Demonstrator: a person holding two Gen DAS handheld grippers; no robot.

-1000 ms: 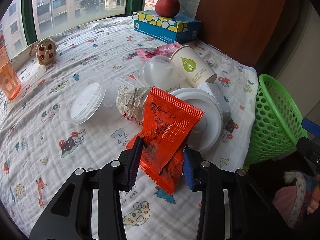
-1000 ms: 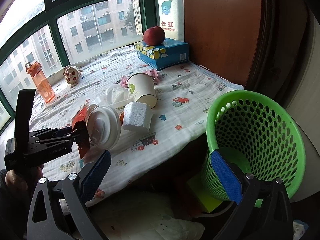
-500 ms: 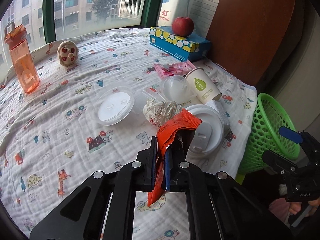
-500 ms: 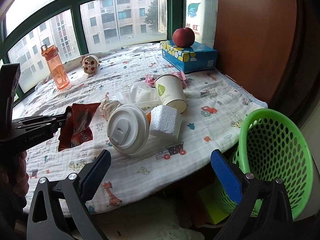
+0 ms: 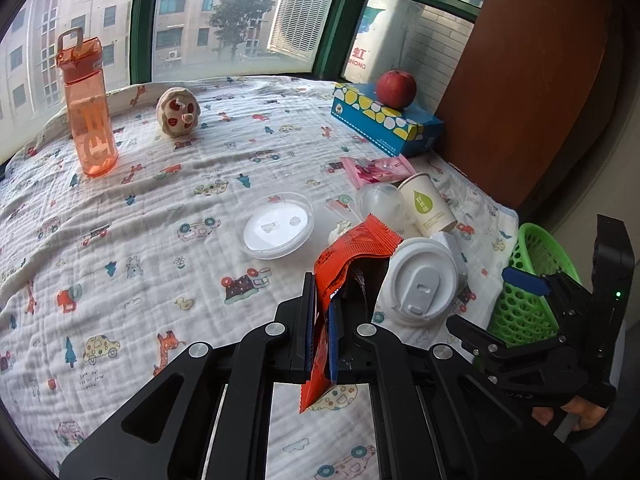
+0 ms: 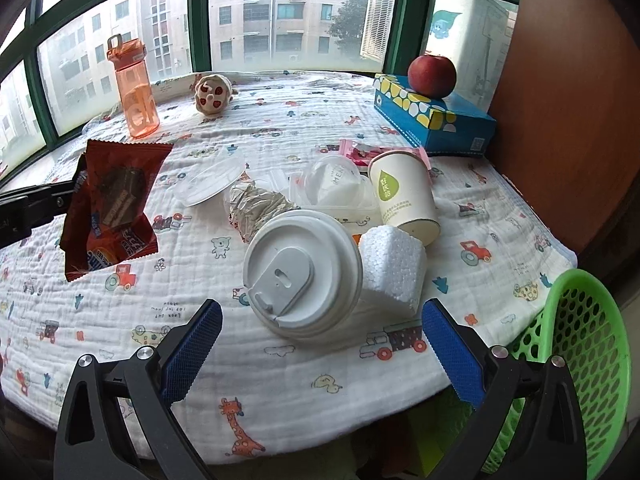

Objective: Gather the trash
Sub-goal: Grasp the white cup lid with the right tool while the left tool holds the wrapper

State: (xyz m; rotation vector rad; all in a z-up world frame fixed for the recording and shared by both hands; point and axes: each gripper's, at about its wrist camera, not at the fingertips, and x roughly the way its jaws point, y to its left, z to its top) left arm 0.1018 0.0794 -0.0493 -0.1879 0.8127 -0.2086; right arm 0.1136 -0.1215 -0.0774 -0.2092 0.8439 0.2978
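One red-orange foil snack wrapper [image 5: 352,252] is clamped between the fingers [image 5: 309,320] of the left gripper [image 5: 320,332]. These fingers stand nearly together, pressing flat on the wrapper, which sticks out above and below them at lower centre of the left wrist view. In the right wrist view the same wrapper [image 6: 112,204] hangs at the left edge of the frame, clear of the cloth.

The right gripper [image 6: 316,344] holds nothing. Its two blue-padded fingers [image 6: 192,344] are spread wide at the bottom of the frame, above the near edge of the white cartoon-print cloth [image 6: 280,364] that covers the surface. Between them and beyond lies one large white plastic cup lid [image 6: 304,272].

Counted items on the cloth, centre of the frame:
- one white foam block [image 6: 394,272], touching the large lid on its right
- one white paper cup with a green leaf mark [image 6: 404,200], lying on its side
- one crumpled paper ball [image 6: 256,208]
- one clear domed plastic lid [image 6: 332,180]
- one clear flat round plastic lid [image 6: 212,184]
- one pink sachet [image 6: 360,152], partly hidden behind the cup

Counted items farther back:
- one orange transparent drinking bottle [image 6: 136,88], upright, upper left
- one small round cream toy with red spots [image 6: 212,92]
- one blue tissue box with yellow and white spots [image 6: 432,116], upper right
- one red apple [image 6: 432,76], resting on that box

One green perforated plastic basket [image 6: 584,356] stands off the cloth's edge at lower right.
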